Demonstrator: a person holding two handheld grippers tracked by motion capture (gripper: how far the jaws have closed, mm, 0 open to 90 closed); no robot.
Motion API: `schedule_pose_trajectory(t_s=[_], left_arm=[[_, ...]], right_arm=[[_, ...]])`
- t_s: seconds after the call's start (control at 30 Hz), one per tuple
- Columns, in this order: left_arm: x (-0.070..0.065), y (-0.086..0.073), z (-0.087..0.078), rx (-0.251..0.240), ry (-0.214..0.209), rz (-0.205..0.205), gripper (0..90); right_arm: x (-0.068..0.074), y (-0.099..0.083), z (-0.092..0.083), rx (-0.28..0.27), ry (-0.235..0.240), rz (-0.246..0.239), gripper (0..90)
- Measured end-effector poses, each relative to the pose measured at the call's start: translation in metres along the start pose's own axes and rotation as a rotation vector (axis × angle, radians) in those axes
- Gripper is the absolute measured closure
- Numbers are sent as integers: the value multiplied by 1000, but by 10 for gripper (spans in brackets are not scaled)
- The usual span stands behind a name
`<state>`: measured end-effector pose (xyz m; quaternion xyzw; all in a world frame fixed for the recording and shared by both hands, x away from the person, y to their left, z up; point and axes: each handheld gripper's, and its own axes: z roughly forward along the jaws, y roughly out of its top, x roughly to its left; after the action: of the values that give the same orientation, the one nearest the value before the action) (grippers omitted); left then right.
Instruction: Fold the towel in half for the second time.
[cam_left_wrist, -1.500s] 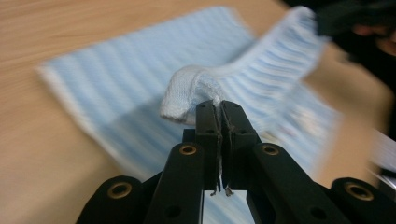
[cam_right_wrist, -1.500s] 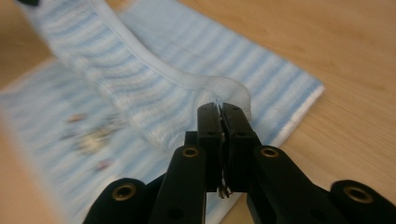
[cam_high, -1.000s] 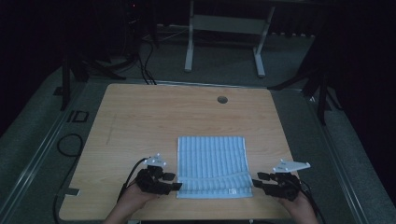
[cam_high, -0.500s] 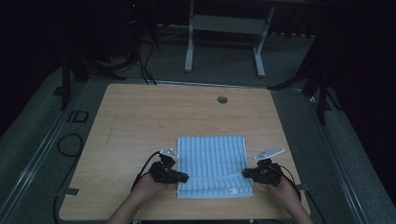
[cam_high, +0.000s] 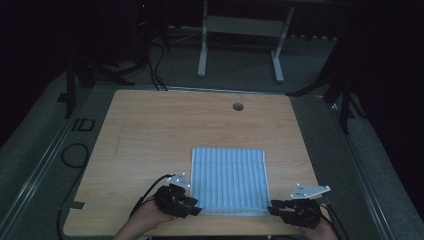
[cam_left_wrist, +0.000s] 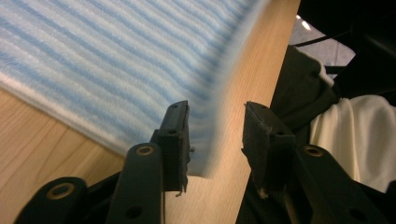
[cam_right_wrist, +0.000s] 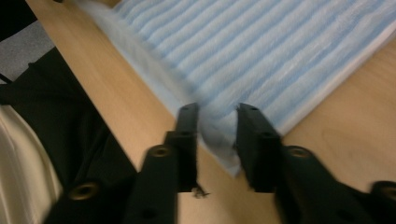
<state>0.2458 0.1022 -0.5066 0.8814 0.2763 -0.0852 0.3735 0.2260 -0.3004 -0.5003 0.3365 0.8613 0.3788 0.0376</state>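
A wooden table (cam_high: 150, 140) takes up the middle of the high view, in a dim room. A light blue striped towel (cam_high: 229, 181) lies flat on it, in the lower centre of the frame, reaching almost to the near edge.

The left gripper (cam_high: 196, 210) sits at the towel's lower left corner, held by a hand coming in from the bottom of the frame. In the left gripper view its two black jaws stand apart, with the towel's corner (cam_left_wrist: 205, 154) lying between them; a gap shows beside the right-hand jaw, so the grip is released. These jaws have just been opening.

The right gripper (cam_high: 272, 208) sits at the towel's lower right corner. In the right gripper view its jaws flank a small raised fold of the towel's corner (cam_right_wrist: 217, 133); whether the pads press on the cloth cannot be told. These jaws have also just been opening.

A small round hole (cam_high: 238, 106) lies near the table's far edge. Dark letters "ID" (cam_high: 83, 124) mark the floor at the left of the frame.
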Motion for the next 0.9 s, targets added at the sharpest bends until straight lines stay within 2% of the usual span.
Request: schedule_pose_trajectory(t_s=[0.07,0.13,0.2,0.27,0.37,0.57,0.7,0.77,0.8,0.9], left_arm=[[1,-1,-2,-7,6,-7,569],[6,-1,-4,-14,13,-31,538],[11,0,-4,-14,29,-48,480],[17,1,-4,-27,34,-73,467],[25,2,-2,-20,70,-79,463],[39,6,0,-6,118,-95,463],[51,8,0,-2,173,-98,463],[58,10,1,-15,209,-81,462],[61,12,1,-21,225,-80,442],[72,21,-1,-50,246,-88,426]], right_arm=[[0,-4,-5,-5,8,29,649],[-1,-5,-9,-24,2,37,623],[-3,-4,-9,-20,-5,34,570],[-7,0,-7,-19,-15,38,537],[-16,7,1,0,-23,40,488],[-35,25,18,21,-38,30,457],[-49,36,29,41,-44,33,427],[-58,41,34,46,-38,48,416],[-61,44,36,47,-50,47,412],[-76,57,40,52,-64,55,408]])
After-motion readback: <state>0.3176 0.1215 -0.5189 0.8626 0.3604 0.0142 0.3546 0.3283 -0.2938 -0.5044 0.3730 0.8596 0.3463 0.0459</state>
